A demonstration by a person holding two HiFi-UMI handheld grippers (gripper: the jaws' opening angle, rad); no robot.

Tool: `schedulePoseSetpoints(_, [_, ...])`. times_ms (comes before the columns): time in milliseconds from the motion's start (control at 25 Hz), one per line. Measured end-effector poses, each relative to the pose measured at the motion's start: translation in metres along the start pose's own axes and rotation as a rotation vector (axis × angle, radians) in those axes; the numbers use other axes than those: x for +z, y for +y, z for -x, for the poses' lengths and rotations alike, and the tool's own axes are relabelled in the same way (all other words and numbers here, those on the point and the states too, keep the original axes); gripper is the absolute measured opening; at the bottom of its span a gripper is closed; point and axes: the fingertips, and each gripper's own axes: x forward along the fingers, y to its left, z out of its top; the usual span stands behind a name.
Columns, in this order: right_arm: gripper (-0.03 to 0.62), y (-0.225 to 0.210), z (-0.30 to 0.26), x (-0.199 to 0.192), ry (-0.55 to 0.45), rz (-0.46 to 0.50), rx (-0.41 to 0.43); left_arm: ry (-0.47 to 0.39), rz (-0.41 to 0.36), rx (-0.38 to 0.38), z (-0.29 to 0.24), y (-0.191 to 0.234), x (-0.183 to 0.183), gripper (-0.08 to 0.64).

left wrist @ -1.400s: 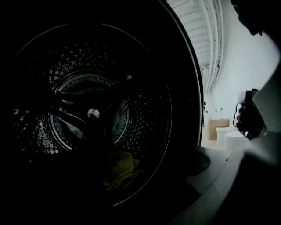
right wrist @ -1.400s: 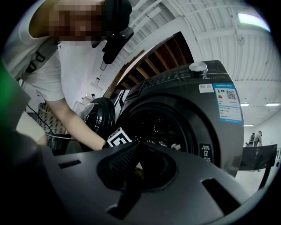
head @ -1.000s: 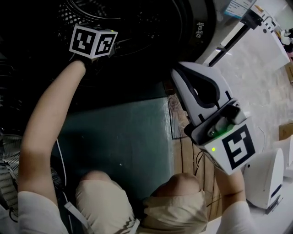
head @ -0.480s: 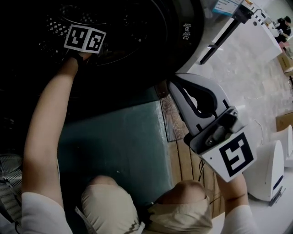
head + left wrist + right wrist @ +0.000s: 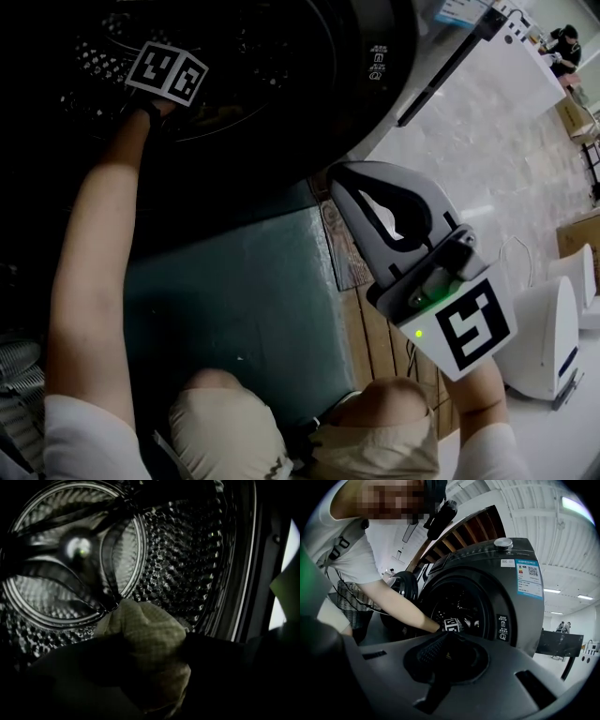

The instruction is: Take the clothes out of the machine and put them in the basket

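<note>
Well, inside the drum of the machine, the left gripper had its jaws closing round a pale checked cloth. The cloth sat btwn them, bunched low-centre in the left gripper view, on the drum floor. Grip prob. wasn't firm yet.

Risks:
- The jaws might catch only a top fold, so the cloth slips out on the pull.
- A trailing end might snag on the drum lip at that view's right edge & drop short of the basket, mid-left in the right gripper view.

The right gripper, centre of the head view, hung outside the machine w/ jaws together & empty, so no backup if sth fell.
</note>
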Motion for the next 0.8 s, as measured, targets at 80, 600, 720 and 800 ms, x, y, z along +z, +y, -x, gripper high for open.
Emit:
schedulePoseSetpoints(80, [0.014,0.0,0.0,-0.002,0.006,-0.004,-0.006,0.014,-0.037,0.027,-0.003,0.003,0.001,0.399])
schedulePoseSetpoints(600, [0.014,-0.001,0.001,-0.015,0.041,-0.02,-0.022,0.083,-0.085,0.057,-0.019,0.015,-0.009,0.396])
schedulePoseSetpoints(720, [0.014,-0.001,0.002,-0.014,0.038,-0.017,-0.021,0.074,-0.114,0.089,-0.015,0.016,-0.006,0.262])
schedulePoseSetpoints(800, [0.014,0.0,0.003,-0.013,0.034,-0.015,-0.019,0.045,-0.118,0.105,-0.01,0.015,-0.002,0.182])
